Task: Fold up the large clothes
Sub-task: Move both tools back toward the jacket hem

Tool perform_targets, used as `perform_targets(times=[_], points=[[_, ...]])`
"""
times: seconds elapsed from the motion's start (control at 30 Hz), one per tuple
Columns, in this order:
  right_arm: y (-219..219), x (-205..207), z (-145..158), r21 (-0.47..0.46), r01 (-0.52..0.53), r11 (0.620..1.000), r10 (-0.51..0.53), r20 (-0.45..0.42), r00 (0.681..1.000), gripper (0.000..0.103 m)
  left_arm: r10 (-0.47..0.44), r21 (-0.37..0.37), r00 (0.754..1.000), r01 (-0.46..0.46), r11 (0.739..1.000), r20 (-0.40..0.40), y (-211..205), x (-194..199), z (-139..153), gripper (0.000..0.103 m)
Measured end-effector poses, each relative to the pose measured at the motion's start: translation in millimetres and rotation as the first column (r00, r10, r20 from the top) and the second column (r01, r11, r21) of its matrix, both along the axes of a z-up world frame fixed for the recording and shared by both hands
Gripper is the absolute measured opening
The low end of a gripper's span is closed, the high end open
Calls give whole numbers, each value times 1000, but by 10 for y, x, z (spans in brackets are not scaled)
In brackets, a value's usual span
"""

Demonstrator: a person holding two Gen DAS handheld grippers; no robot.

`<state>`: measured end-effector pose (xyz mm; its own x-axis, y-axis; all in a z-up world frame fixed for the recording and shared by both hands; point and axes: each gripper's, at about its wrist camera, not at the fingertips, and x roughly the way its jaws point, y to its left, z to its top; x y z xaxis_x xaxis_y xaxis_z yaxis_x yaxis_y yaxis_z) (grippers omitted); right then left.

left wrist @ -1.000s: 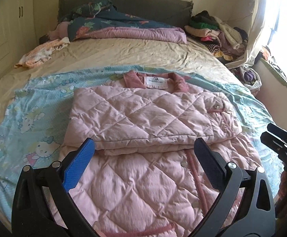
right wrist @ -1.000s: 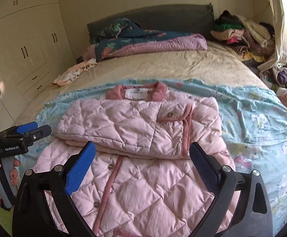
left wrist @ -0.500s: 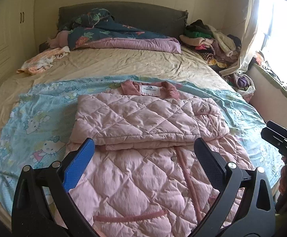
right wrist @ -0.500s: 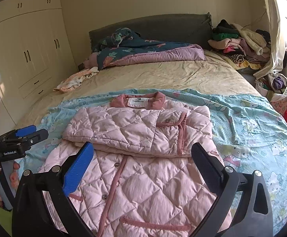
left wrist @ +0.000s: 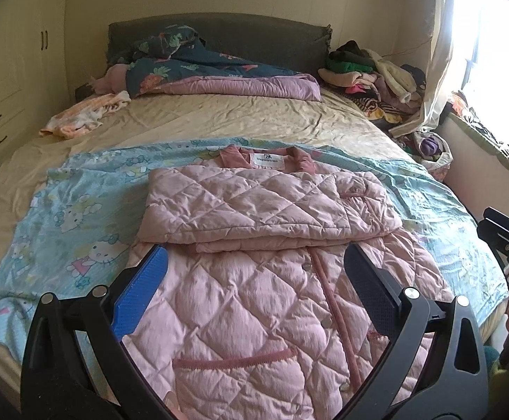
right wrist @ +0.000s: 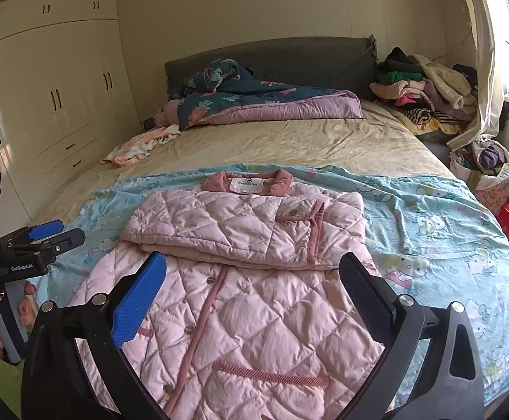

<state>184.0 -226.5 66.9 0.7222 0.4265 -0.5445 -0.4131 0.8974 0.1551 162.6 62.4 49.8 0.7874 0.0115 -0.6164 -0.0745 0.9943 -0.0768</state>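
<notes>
Pink quilted jacket [left wrist: 271, 280]: sleeves folded across. Left gripper [left wrist: 254, 280] and right gripper [right wrist: 252, 280] both agape, empty. Best seize hem corners evenly, fold toward collar.

A home bedroom: a wide bed [right wrist: 289, 147], built-in wardrobes [right wrist: 44, 105], and apparently heaped laundry [right wrist: 425, 84] by the window.

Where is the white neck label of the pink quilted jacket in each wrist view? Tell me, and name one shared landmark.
Left wrist view: the white neck label sits just above centre, between the collar flaps of the pink quilted jacket.
Right wrist view: the label sits near centre, slightly higher than the middle.
Shared landmark: the dark grey headboard behind the bedding.
</notes>
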Motion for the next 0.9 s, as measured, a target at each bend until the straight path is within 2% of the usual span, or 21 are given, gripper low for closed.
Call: perform_targets(times=[0.53,0.9], points=[[-215,-319,-146,-20,19,1000,-20,-4,1000,99,21,15,999,-21,1000,-25,34,-395,-292,95],[-315,-449,-317,-42,32,999,-34,-28,999,99,47,-1,998,-47,999,-46,154,-565,-445,95]])
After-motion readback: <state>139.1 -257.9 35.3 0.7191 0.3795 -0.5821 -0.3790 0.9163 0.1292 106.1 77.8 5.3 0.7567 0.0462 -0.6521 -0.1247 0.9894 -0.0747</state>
